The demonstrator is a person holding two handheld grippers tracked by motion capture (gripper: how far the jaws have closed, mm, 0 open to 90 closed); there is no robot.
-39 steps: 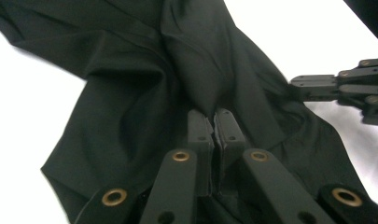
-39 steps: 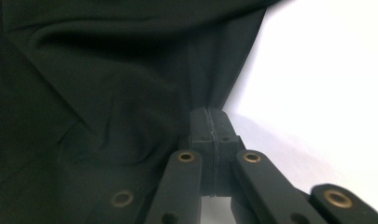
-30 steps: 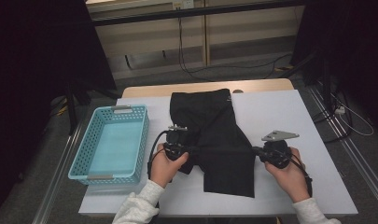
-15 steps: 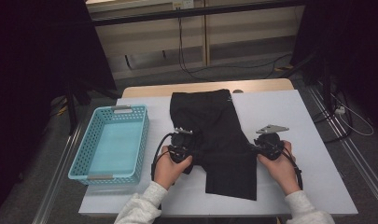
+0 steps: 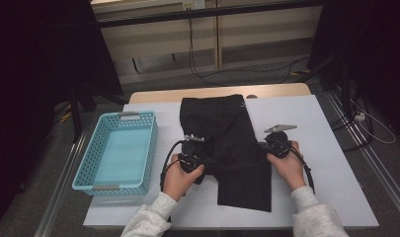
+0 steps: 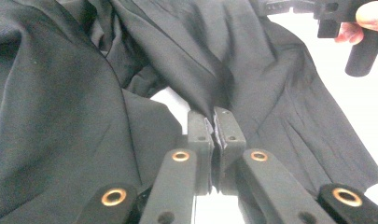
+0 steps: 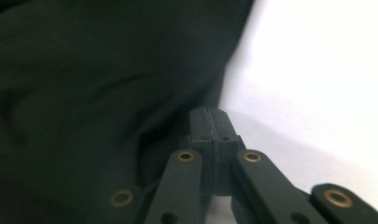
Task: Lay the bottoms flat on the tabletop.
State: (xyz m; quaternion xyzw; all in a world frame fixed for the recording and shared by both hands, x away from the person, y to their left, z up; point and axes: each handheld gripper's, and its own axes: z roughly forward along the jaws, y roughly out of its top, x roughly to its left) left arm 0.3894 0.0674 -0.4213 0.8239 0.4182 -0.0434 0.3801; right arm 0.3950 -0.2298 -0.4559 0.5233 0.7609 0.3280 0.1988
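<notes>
A black garment (image 5: 232, 133) lies flat along the middle of the white table (image 5: 331, 148). My left gripper (image 5: 207, 160) is at its left edge. In the left gripper view, the left gripper (image 6: 213, 122) is shut, with a thin fold of the black garment (image 6: 60, 116) pinched between the pads. My right gripper (image 5: 263, 146) is at the garment's right edge, and its jaws have just closed. In the right gripper view, the right gripper (image 7: 209, 114) has its pads pressed together where the edge of the garment (image 7: 84, 93) runs into the tips.
A light blue plastic basket (image 5: 91, 158) sits at the table's left side, close to my left hand. Bare white tabletop (image 7: 317, 93) stretches to the right of the garment. Cables lie on the floor beyond the table's far edge.
My right gripper has moved left and slightly down to the garment's right edge. The left gripper has stayed in place, still holding the cloth.
</notes>
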